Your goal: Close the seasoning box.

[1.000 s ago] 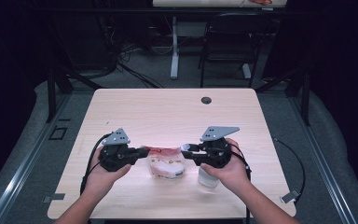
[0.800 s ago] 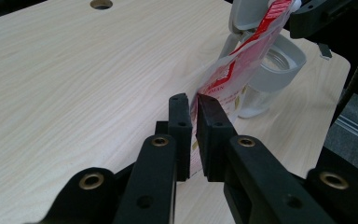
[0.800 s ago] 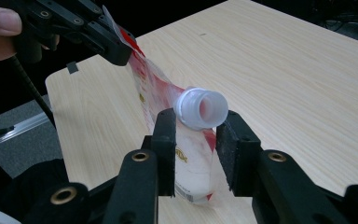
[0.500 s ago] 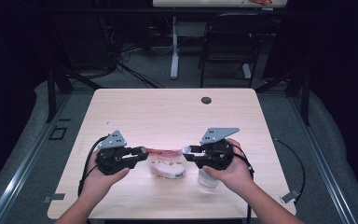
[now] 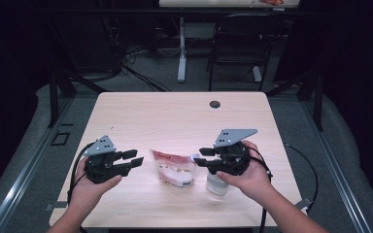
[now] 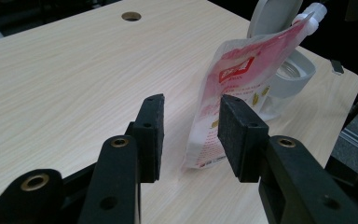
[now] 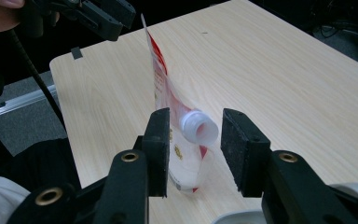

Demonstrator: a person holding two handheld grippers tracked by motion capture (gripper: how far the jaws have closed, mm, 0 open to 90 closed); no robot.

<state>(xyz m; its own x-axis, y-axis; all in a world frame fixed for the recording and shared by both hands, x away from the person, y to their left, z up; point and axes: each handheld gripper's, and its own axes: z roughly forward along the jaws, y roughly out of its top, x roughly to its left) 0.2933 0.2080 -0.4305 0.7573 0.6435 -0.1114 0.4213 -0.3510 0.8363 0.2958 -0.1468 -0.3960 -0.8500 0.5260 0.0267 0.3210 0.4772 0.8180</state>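
- Red and white spouted refill pouch (image 5: 174,167) stands on the wooden table (image 5: 175,116), in its near half, about midway between the two grippers. The left gripper view shows the pouch (image 6: 242,88) upright on its base, leaning slightly, with its white spout (image 6: 313,13) at the top corner.
- In the right gripper view the spout (image 7: 198,128) points toward the camera and lies between the two black jaws; neither pad touches it.
- A clear open container (image 5: 218,183) with a hinged white lid (image 6: 272,18) stands just right of the pouch, below the right hand. It appears just behind the pouch in the left gripper view.
- Left gripper (image 5: 137,160): held just left of the pouch and apart from it. Jaws have just been opening and stand moderately apart, nothing between the pads.
- Right gripper (image 5: 201,156): held just right of the pouch's top corner. Jaws have just been opening and stand moderately apart, free of the spout.
- A round cable hole (image 5: 215,104) sits near the table's far edge.
- A dark chair (image 5: 238,43) and a white table leg (image 5: 181,48) stand on the floor beyond the table.
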